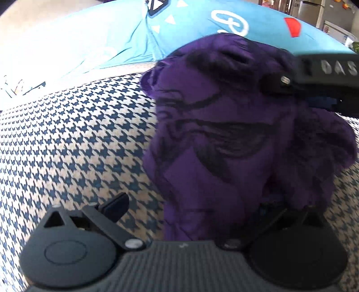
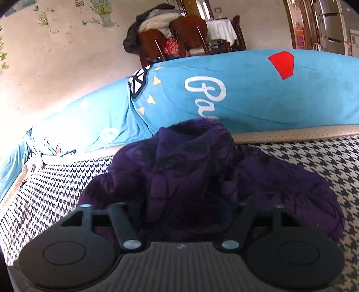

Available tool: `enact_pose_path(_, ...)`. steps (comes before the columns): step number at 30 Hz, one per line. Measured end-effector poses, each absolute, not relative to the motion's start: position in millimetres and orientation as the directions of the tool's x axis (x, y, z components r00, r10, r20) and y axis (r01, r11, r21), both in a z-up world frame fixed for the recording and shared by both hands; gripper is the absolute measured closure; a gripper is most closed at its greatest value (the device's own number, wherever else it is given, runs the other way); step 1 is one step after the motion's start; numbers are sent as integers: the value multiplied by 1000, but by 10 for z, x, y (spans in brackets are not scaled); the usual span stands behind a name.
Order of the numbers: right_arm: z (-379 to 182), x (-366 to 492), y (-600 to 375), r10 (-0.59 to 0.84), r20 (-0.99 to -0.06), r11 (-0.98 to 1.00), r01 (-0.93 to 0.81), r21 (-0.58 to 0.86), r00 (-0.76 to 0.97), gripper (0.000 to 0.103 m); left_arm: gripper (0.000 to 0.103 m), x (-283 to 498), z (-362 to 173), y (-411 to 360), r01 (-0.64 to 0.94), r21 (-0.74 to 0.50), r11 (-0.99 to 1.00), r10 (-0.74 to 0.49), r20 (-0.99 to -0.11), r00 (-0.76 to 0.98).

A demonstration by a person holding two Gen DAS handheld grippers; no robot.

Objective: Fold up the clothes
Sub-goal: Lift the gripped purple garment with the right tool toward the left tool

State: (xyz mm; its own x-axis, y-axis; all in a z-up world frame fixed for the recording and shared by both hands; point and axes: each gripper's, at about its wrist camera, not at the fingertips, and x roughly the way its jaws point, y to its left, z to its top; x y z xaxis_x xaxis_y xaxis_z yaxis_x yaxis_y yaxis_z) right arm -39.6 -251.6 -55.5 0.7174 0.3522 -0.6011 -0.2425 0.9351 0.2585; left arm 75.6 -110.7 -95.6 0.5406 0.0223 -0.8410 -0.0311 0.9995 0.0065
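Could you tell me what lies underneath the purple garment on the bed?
The purple garment rests bunched on the houndstooth cover, which shows all around it. Whatever sits directly beneath the heap is covered by its folds.

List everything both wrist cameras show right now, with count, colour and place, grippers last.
purple garment: one, purple with dark print, bunched on the houndstooth cover.
houndstooth cover: one, navy and cream, spread under the garment.
blue bedding: one, turquoise with white lettering and a red patch, piled behind the garment.
wooden chairs: two, brown, far back by a white-clothed table.
clothes heap: one, dark and pale, on the left chair.
fridge: one, silver, far right.
left gripper: black, cloth bunched between its fingers, grip unclear.
right gripper: black, fingertips buried in the garment.
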Motion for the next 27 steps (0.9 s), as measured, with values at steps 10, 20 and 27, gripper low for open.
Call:
enact_pose_path(10, -437, -542, -2511, 433, -500, 901, -334, 278, 750, 90, 0, 1079, -750, -903, -221, 195, 956, 291, -738, 609)
enact_pose_path(20, -431, -876, -2070, 577, -517, 798, -570, 195, 632, 90, 0, 1121, -586, -213, -464, 118, 878, 391, -738, 551)
enact_pose_path(27, -373, -818, -2311, 588, -528, 797, -551, 248, 613, 73, 0, 923, -528, -76, -456, -65, 887, 247, -768, 591)
